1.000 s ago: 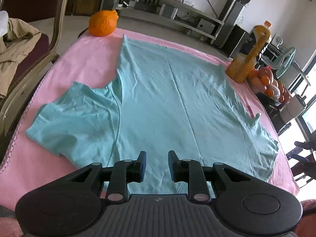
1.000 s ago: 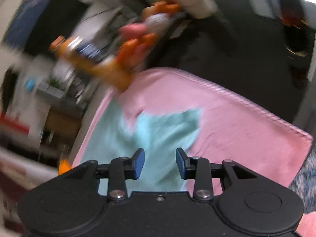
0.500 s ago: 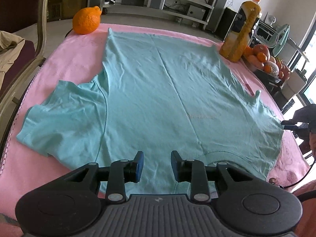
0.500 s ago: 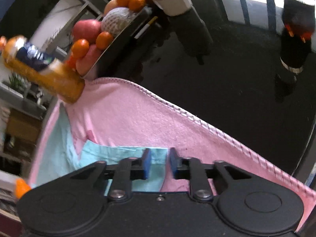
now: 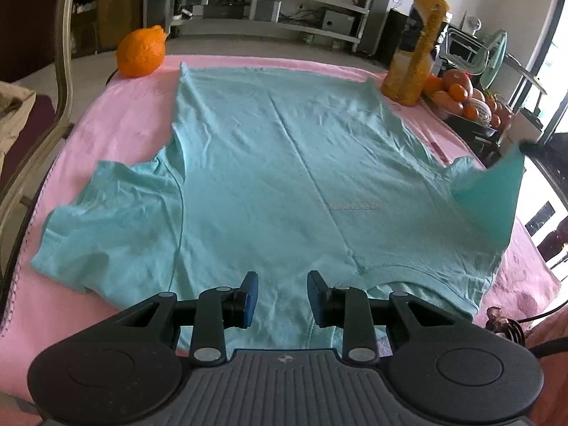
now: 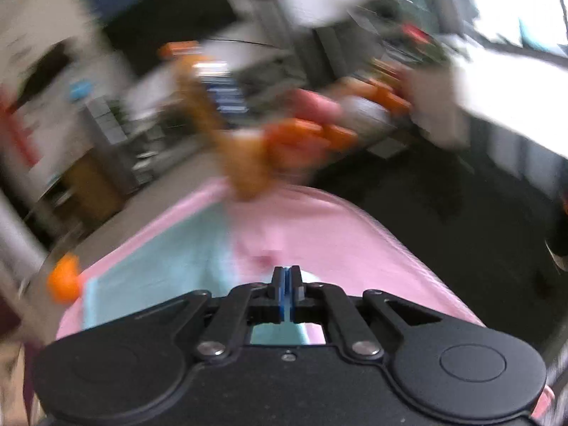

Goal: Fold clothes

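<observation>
A teal T-shirt point(image 5: 284, 177) lies spread flat on a pink cloth point(image 5: 106, 117) that covers the table. My left gripper point(image 5: 282, 296) hovers over the collar end at the near edge, jaws apart with nothing pinched between them. The shirt's right sleeve point(image 5: 493, 195) stands lifted off the cloth in a peak, pinched at its tip by my right gripper point(image 5: 529, 146). In the blurred right wrist view that gripper point(image 6: 285, 284) is shut, with teal fabric point(image 6: 273, 333) hanging just below its pads and the shirt point(image 6: 159, 277) stretching away to the left.
A large orange fruit point(image 5: 142, 51) sits at the far left corner of the cloth. A juice bottle point(image 5: 415, 53) and a tray of fruit point(image 5: 461, 99) stand at the far right. A chair point(image 5: 53, 106) flanks the left side. A dark cable point(image 5: 504, 323) lies near right.
My right gripper has closed on the right sleeve and raised it off the cloth while swinging and rolling. The left gripper has stayed over the collar, rolled slightly.
</observation>
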`<state>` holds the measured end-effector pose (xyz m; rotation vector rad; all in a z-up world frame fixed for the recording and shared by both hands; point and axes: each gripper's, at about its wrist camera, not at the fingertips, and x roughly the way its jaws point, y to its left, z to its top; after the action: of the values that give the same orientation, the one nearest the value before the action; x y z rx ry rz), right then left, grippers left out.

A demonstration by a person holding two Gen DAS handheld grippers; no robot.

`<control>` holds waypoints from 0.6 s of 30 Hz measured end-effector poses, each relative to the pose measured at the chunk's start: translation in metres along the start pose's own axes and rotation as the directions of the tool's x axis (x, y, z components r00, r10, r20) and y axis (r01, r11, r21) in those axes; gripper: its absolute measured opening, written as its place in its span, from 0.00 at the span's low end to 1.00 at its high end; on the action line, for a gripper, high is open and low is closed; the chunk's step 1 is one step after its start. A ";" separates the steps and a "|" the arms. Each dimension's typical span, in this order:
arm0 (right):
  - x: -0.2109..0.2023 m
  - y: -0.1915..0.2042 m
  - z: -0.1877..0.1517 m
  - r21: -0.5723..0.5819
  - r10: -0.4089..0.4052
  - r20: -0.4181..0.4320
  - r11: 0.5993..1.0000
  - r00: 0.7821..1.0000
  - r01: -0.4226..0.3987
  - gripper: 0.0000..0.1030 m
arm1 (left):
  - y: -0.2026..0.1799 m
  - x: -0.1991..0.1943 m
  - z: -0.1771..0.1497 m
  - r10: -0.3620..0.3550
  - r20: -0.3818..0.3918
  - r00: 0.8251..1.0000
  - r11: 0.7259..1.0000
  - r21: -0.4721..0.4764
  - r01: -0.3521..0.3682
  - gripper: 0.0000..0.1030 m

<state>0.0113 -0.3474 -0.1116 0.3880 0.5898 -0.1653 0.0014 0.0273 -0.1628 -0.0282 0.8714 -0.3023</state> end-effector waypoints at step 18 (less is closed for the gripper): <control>-0.003 0.062 -0.040 -0.357 0.016 -0.194 0.930 0.981 -0.086 0.45 | 0.003 -0.002 -0.001 0.012 -0.002 1.000 1.000 -0.005 -0.012 0.29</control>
<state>0.0043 -0.2741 -0.1211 0.0567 0.7803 0.0345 0.0004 0.0313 -0.1624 -0.0276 0.8744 -0.2890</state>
